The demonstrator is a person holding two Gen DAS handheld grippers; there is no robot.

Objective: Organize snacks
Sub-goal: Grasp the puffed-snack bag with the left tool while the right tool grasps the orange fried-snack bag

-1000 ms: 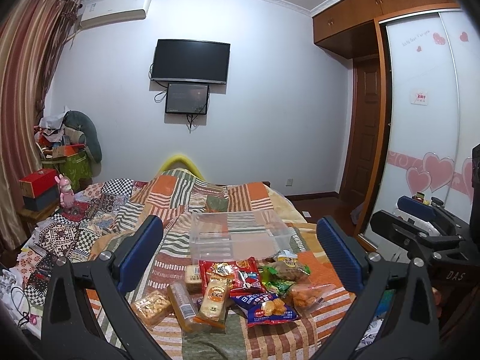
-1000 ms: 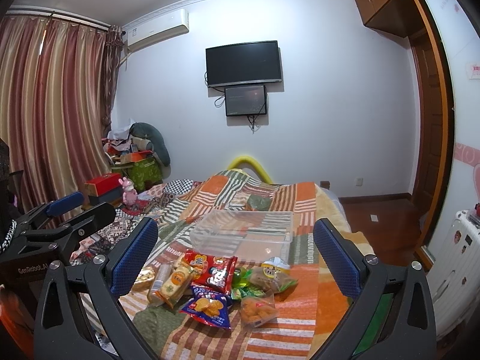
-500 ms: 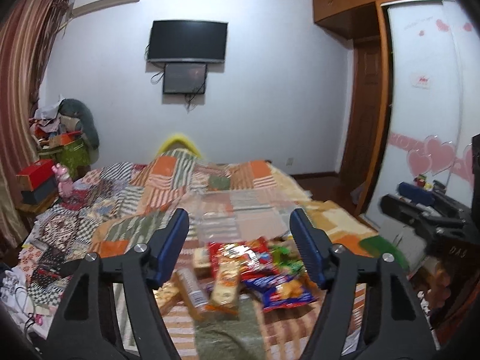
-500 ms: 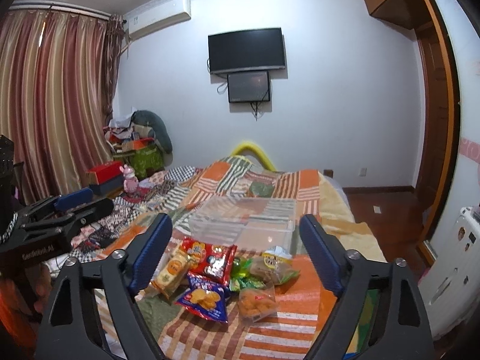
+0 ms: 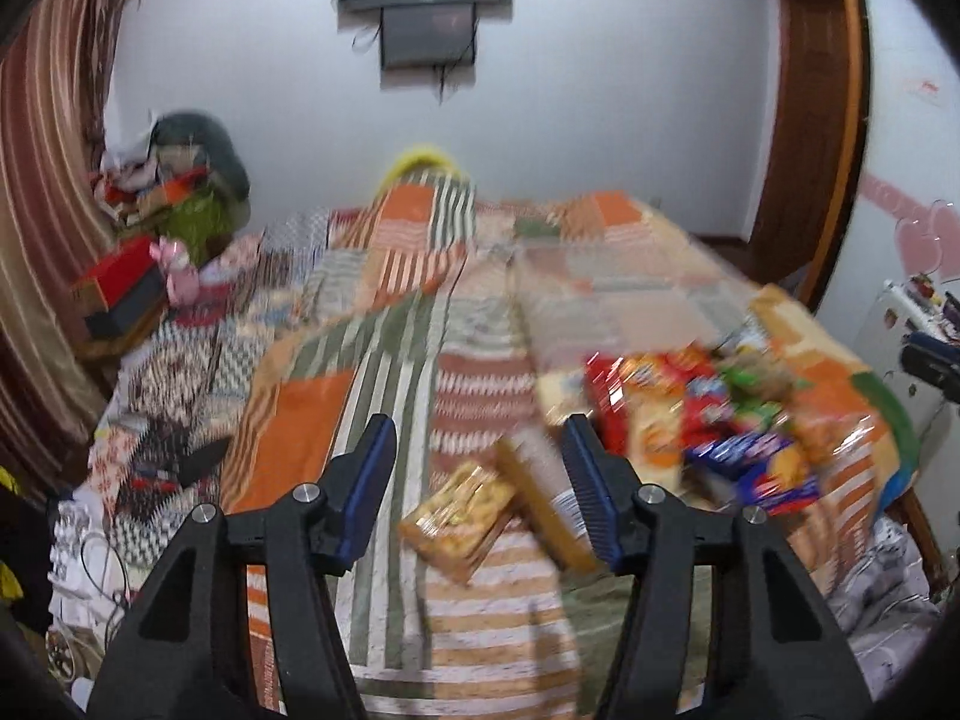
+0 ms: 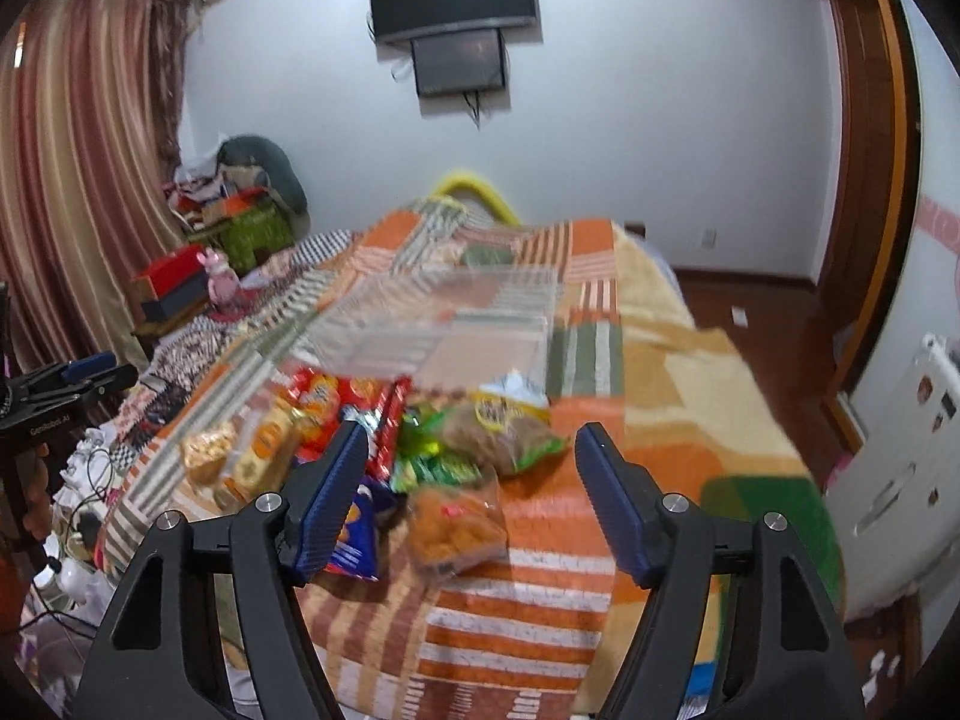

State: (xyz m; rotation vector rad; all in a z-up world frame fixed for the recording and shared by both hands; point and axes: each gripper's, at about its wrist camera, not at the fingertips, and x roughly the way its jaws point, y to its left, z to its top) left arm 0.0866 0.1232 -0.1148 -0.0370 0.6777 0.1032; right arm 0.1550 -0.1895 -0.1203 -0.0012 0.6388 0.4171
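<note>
Seemingly, through the left wrist camera, the left hand-held gripper (image 5: 477,477) is hanging open and empty over a golden cracker packet (image 5: 459,519) lying on the bed (image 5: 390,360) beside a long biscuit pack (image 5: 540,507), and the blur is making a pinch of both packs, or of the quilt, a real risk. Through the right wrist camera, the right hand-held gripper (image 6: 471,489) is gaping open above an orange snack bag (image 6: 456,528) at the near edge of the snack pile (image 6: 384,438), with the clear bin (image 6: 444,324) lying beyond it, so a crooked bite is risking crushing the contents or dragging neighbours off the bed.
</note>
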